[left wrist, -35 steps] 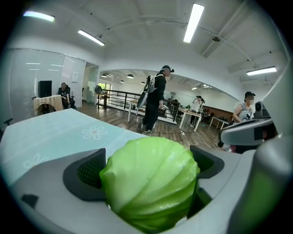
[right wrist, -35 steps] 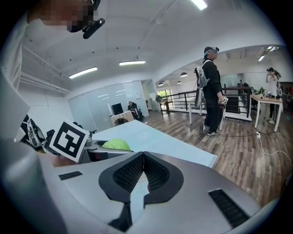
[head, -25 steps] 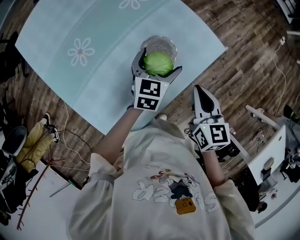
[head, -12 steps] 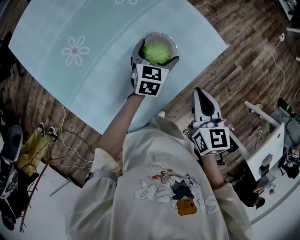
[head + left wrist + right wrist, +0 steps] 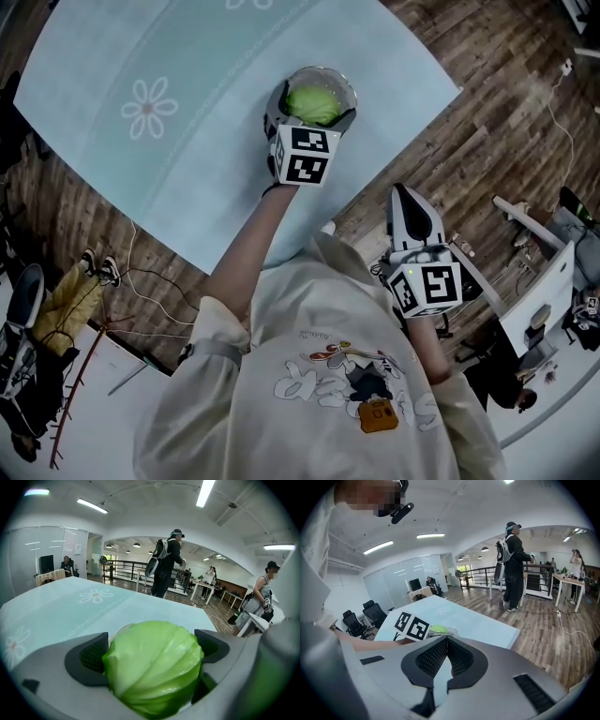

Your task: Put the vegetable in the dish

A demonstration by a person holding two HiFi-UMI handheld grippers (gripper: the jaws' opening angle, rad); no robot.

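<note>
Setting: open-plan office, wood floor [image 5: 487, 122], pale-blue table [image 5: 187, 169] printed with daisies; people [image 5: 166, 559] stand by a railing beyond.
Vegetable: green cabbage [image 5: 152, 667] held over the glass dish [image 5: 322, 71] near the table's edge; whether it touches the bottom cannot be told.
Left: left gripper [image 5: 311, 114], jaws clamped on the cabbage's two sides, across its widest part.
Right: right gripper [image 5: 403, 199], jaws pressed together on nothing, held off the table above the floor.
Handling: the cabbage looks round, smooth and light, and shows no denting under the pads, so probably firm. It would likely roll if dropped from a height. The best hold seems to be the present one, across the middle.
Next: probably lower and open. The dish looks light and breakable, and a jaw catching its rim could skid or tip it.
</note>
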